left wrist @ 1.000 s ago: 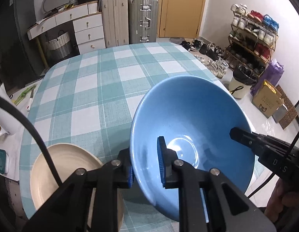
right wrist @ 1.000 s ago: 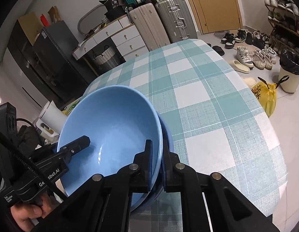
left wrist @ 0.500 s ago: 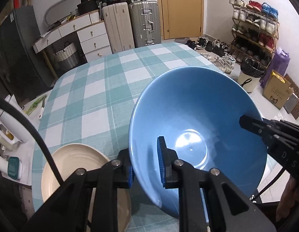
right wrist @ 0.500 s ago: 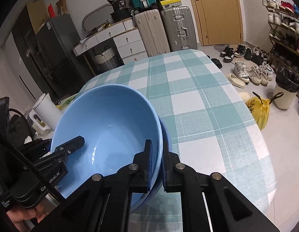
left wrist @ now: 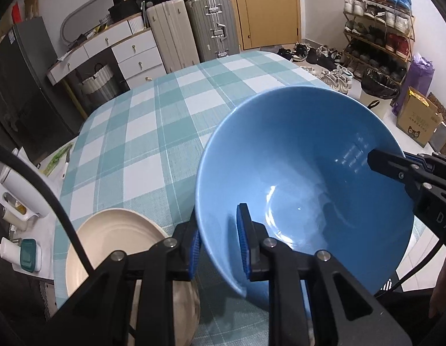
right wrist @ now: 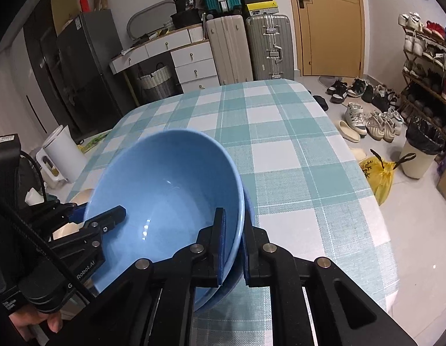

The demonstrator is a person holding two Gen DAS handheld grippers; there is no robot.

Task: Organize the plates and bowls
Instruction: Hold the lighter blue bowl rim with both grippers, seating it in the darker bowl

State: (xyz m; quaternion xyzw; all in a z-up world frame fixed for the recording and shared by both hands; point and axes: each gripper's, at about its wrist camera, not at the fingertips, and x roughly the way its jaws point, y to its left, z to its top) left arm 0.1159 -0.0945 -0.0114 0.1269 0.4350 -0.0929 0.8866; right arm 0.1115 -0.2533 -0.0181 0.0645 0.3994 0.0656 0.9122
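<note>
A big blue bowl (left wrist: pixel 303 173) is held in the air over the near edge of the checked table (left wrist: pixel 165 132). My left gripper (left wrist: pixel 218 242) is shut on its left rim. My right gripper (right wrist: pixel 231 245) is shut on the opposite rim of the bowl (right wrist: pixel 165 201); a second blue rim seems to sit under it there. The right gripper also shows in the left wrist view (left wrist: pixel 407 173), and the left gripper in the right wrist view (right wrist: pixel 101 219). A cream plate (left wrist: pixel 113 239) lies on the table below my left gripper.
A white appliance (left wrist: pixel 18 190) and small containers (left wrist: pixel 28 255) stand on a surface left of the table. Suitcases (left wrist: pixel 194 28), drawers and a dark fridge line the far wall. Shoes, a shoe rack (left wrist: pixel 378 28) and a bin are on the floor to the right.
Both grippers and the bowl have risen and tilted back a little; more of the room and of the cream plate shows. Both grips on the bowl are unchanged.
</note>
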